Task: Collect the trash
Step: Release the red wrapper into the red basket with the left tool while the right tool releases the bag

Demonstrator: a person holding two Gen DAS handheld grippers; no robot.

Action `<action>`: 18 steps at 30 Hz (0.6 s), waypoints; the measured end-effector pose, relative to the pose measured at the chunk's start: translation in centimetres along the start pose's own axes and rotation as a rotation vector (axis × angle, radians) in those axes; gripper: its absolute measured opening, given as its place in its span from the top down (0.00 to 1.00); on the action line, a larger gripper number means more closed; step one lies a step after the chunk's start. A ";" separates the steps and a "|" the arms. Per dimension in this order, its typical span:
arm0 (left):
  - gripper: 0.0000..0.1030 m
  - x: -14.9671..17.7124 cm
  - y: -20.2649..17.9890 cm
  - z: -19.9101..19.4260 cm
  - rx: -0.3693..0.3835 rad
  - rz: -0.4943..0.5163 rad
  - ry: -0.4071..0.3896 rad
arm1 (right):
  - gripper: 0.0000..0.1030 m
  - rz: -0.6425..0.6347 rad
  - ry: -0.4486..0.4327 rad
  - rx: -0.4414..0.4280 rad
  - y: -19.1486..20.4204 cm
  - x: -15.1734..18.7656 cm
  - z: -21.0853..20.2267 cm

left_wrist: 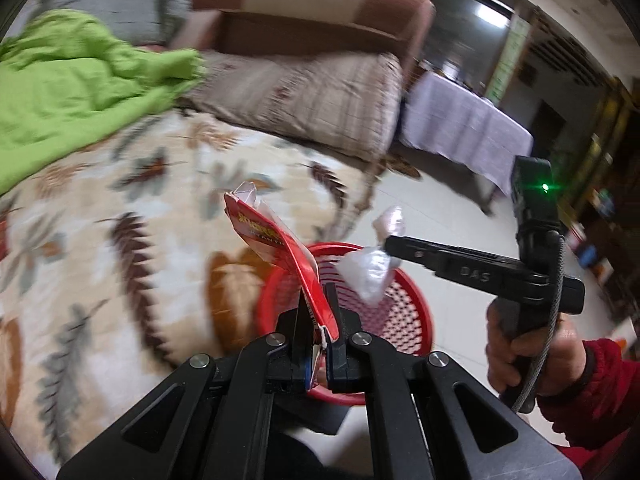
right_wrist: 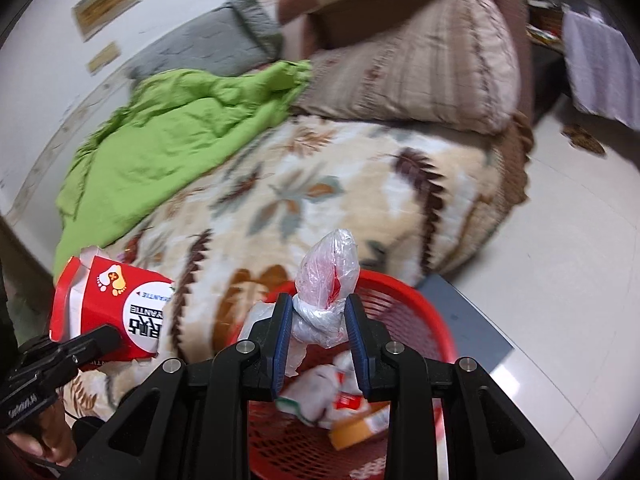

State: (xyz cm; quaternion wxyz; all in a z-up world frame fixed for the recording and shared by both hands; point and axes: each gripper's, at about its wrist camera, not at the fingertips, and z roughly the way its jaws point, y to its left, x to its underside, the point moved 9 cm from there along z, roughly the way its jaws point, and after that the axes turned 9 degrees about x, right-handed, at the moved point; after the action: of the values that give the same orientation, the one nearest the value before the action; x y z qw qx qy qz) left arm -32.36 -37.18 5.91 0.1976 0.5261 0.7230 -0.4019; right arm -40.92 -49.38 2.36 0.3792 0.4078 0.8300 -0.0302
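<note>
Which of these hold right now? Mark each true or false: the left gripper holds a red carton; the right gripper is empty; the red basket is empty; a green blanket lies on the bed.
1. The left gripper holds a red carton. True.
2. The right gripper is empty. False: a knotted clear plastic bag sits between its pads.
3. The red basket is empty. False: wrappers and other trash already lie in it.
4. A green blanket lies on the bed. True.
</note>
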 end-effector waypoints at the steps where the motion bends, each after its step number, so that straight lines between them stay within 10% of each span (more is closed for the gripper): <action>1: 0.96 0.0 -0.5 1.0 0.008 0.007 0.021 | 0.69 0.006 0.012 0.015 -0.8 0.2 0.2; 5: 0.82 0.5 -1.2 3.4 0.003 0.002 0.075 | 0.55 0.026 0.023 0.041 -2.4 0.4 0.2; 7: 0.55 0.6 -0.7 3.1 -0.019 -0.002 0.067 | 0.55 0.028 0.014 0.039 -2.7 0.2 0.0; 18: 0.53 0.5 6.3 -5.4 -0.315 -0.078 -0.076 | 0.55 -0.025 0.003 -0.049 2.7 -0.8 0.5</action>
State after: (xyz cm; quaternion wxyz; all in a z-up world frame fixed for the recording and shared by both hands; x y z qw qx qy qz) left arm -26.04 -31.91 6.46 0.2891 0.4447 0.7888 -0.3107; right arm -38.43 -48.24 3.26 0.3875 0.3878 0.8362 -0.0138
